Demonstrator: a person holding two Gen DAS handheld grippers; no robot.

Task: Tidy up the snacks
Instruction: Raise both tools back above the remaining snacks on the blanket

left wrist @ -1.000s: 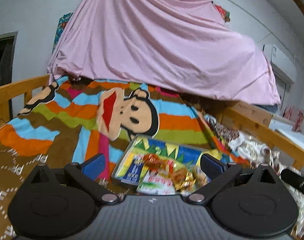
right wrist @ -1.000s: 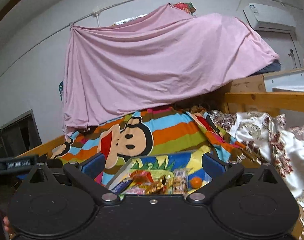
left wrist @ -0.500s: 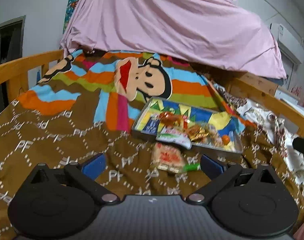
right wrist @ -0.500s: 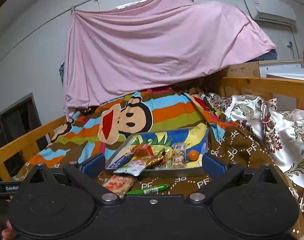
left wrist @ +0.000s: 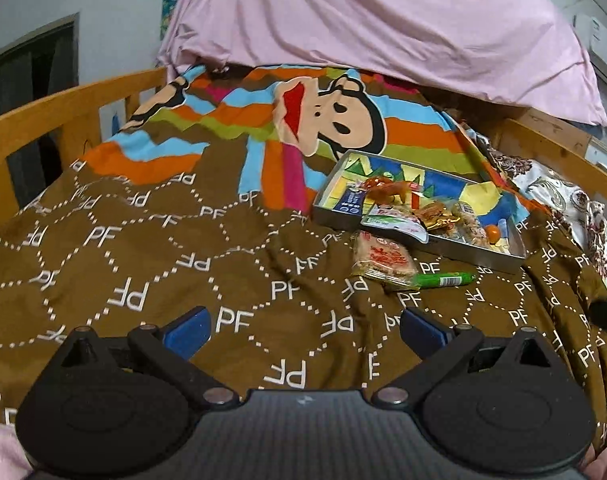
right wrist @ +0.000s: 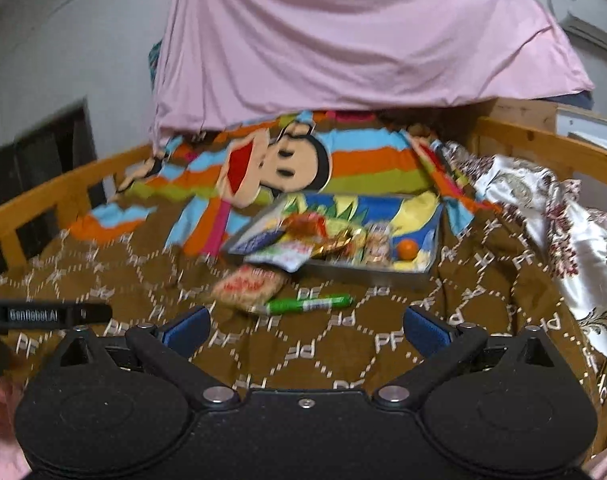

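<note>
Blue pads tip both grippers, and both are spread wide with nothing between them. The left gripper hovers over bare brown bedspread, and the right gripper does the same a little to its side, with the snacks well ahead of each.

Nearest to them, two snacks lie loose on the bedspread: a pack of crackers in a clear wrapper printed red, and a green stick touching its near corner. Both sit just in front of the tray, outside its near wall.

Further out, the metal tray already holds most of the lot: a blue packet, an orange-red wrapper, some gold-wrapped pieces, a small orange near its right end, and a white and green packet that droops over the near wall rather than sitting fully inside.

So the job looks largely done. What seems left is to pick up the crackers and the green stick and put them in the tray, and perhaps to nudge the drooping packet properly in. The right wrist view is blurred, so finer detail there cannot be told.
</note>
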